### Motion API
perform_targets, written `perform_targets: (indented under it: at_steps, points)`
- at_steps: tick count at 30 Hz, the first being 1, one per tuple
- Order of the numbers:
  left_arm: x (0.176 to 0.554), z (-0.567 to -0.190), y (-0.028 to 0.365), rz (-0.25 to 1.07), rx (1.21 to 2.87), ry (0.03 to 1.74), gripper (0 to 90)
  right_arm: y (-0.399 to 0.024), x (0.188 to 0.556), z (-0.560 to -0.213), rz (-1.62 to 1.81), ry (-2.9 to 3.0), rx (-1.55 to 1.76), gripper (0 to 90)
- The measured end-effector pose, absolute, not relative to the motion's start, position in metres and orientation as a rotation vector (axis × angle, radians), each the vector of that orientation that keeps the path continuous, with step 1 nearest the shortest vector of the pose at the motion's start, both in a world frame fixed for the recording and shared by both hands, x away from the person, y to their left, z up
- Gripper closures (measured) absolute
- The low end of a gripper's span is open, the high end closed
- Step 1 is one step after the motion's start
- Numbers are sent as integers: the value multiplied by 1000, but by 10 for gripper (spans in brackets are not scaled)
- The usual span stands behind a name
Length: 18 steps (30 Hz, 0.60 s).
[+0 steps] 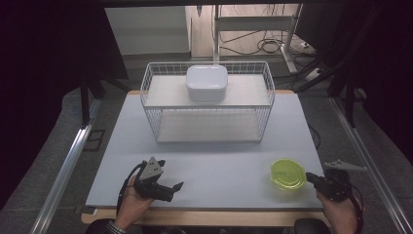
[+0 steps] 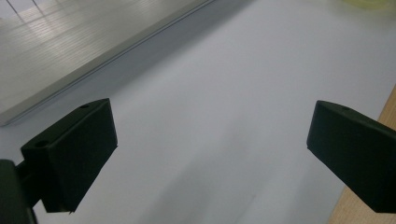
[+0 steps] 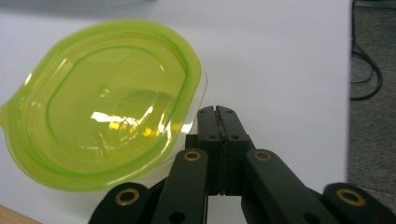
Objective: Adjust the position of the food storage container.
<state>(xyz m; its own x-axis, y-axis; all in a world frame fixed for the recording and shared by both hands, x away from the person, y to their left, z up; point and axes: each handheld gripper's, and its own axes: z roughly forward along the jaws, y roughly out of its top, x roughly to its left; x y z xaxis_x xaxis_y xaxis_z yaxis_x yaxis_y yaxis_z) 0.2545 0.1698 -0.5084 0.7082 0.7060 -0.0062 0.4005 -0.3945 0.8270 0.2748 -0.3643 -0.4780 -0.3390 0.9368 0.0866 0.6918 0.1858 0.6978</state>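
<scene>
A shallow clear container with a lime-green lid point(image 1: 287, 174) point(image 3: 107, 102) lies on the white table top near the front right. My right gripper point(image 1: 308, 176) point(image 3: 217, 112) is just to its right, jaws pressed together with nothing between them, tips beside the lid's rim. My left gripper point(image 1: 171, 174) point(image 2: 210, 140) rests in a hand at the front left. Its jaws stand wide apart over bare table, with nothing in the gap. A white lidded box point(image 1: 206, 83) sits on the upper level of a white wire rack point(image 1: 146, 92) at the back.
The rack's lower board point(image 2: 46, 46) lies ahead and to the left of the left jaws. The wooden table edge point(image 2: 387, 107) runs along the front. Metal rails point(image 1: 63, 170) flank the table, and cables point(image 1: 268, 46) lie on the floor behind.
</scene>
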Motion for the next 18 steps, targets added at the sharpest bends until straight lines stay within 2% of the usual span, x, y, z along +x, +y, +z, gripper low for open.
perform_targets:
  at_steps: [18]
  points:
    - [255, -510, 168, 436, 2048, 840, 15, -349, 282, -491, 966, 2212, 1530, 898]
